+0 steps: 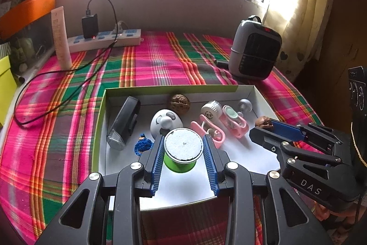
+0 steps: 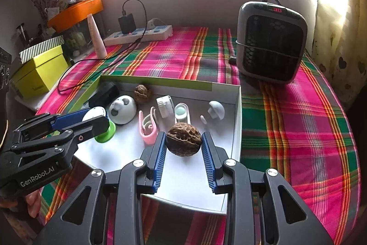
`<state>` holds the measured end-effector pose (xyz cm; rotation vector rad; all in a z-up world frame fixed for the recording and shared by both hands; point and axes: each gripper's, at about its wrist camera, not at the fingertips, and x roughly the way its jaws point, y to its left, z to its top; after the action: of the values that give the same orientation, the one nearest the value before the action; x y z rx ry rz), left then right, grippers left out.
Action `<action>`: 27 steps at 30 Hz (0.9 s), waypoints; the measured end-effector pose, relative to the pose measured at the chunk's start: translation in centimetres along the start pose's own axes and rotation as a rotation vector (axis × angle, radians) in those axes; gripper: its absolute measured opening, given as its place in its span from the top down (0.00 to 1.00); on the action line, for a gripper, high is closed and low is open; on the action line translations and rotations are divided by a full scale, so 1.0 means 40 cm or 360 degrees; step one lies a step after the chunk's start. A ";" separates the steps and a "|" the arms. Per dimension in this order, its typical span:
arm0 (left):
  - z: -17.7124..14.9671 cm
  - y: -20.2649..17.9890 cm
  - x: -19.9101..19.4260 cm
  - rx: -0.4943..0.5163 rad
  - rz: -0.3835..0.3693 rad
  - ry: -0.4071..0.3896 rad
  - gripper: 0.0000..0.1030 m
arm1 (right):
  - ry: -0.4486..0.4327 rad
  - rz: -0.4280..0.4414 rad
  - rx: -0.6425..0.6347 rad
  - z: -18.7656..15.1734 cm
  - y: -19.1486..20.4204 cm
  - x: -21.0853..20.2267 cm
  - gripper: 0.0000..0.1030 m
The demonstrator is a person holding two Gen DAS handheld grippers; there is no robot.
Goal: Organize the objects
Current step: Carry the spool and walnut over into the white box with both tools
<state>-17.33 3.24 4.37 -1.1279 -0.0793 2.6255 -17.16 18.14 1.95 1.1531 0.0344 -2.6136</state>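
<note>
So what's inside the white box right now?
Loose in the white box: walnut, black case, panda dome, pink clips. The grippers hold a green spool and second walnut, hiding the floor beneath.

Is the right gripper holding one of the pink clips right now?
No: in the right wrist view the right gripper is closed on a brown walnut, while the pink clip lies in the white tray.
</note>
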 end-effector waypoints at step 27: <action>-0.007 -0.005 0.044 0.0019 0.0000 0.0051 0.69 | 0.0064 -0.0057 -0.0062 -0.016 0.004 0.045 0.68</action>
<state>-18.24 3.89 2.95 -1.1659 -0.0565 2.6034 -17.81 17.64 0.21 1.2019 0.1148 -2.6084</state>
